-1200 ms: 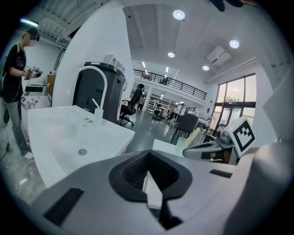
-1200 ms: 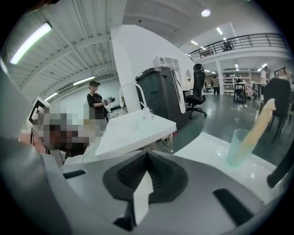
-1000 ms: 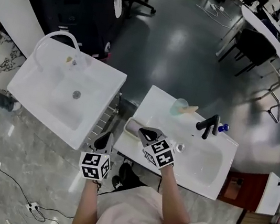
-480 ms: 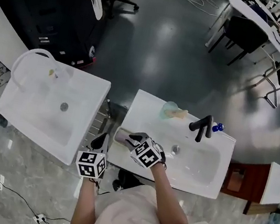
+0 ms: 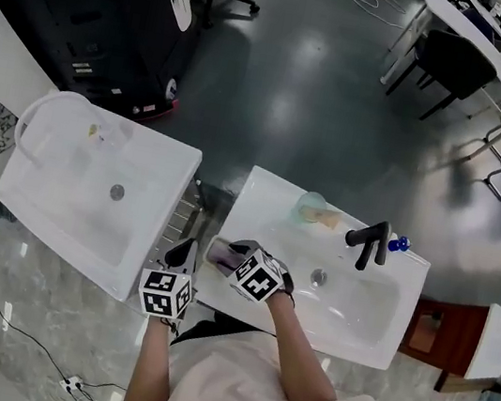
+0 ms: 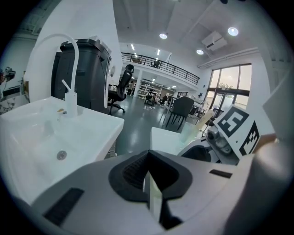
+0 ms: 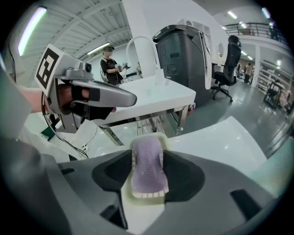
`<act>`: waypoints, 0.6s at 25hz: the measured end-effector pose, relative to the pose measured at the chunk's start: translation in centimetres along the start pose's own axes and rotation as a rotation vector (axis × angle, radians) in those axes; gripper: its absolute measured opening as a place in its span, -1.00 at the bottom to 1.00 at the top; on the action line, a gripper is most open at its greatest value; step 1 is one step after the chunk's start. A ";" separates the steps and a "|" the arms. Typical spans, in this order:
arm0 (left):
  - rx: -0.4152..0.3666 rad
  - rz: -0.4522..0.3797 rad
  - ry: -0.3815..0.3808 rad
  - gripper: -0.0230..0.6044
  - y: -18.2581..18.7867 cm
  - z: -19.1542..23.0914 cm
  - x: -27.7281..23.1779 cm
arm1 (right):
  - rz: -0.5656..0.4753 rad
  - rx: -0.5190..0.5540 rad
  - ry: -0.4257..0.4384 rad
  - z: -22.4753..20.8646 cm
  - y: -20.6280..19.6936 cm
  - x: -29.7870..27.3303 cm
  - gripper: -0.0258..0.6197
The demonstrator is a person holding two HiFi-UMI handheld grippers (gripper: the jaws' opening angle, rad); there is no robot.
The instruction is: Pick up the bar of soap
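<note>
At the sink's (image 5: pixel 265 197) near left corner the right gripper (image 7: pixel 148 153), its jaws apart and just opening, straddles the soap (image 7: pixel 147 172), which is mostly hidden from above, while the left gripper's (image 6: pixel 148 167) jaws are pressed together.

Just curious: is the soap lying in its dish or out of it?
In it: the purple soap lies inside the pale dish.

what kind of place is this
Probably an open office or lab hall, not a bathroom: the left sink and right sink stand free on a grey floor, with an office chair and desk nearby and a railed mezzanine.
</note>
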State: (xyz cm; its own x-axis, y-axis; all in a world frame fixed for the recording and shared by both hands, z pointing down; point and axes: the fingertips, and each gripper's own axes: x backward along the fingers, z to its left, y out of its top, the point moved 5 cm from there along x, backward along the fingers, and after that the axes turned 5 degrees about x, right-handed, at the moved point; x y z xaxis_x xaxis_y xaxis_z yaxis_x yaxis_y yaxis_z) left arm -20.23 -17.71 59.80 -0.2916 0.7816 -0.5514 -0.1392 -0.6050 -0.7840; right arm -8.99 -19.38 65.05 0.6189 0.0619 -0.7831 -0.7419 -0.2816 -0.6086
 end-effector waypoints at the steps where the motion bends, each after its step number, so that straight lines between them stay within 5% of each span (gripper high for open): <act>1: -0.001 -0.001 0.003 -0.91 0.0 0.1 -0.1 | 0.015 0.020 0.000 -0.1 0.0 -0.2 -0.25; 15: -0.022 0.011 -0.026 -0.91 0.2 0.3 -1.2 | 0.299 0.206 0.002 0.4 0.5 -2.2 -0.30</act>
State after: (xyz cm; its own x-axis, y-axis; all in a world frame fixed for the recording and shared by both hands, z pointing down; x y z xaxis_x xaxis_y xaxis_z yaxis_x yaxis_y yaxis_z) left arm -20.22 -18.78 60.43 -0.3172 0.7706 -0.5528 -0.1150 -0.6099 -0.7841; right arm -10.87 -19.33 66.43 0.3671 0.0036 -0.9302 -0.9264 -0.0883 -0.3660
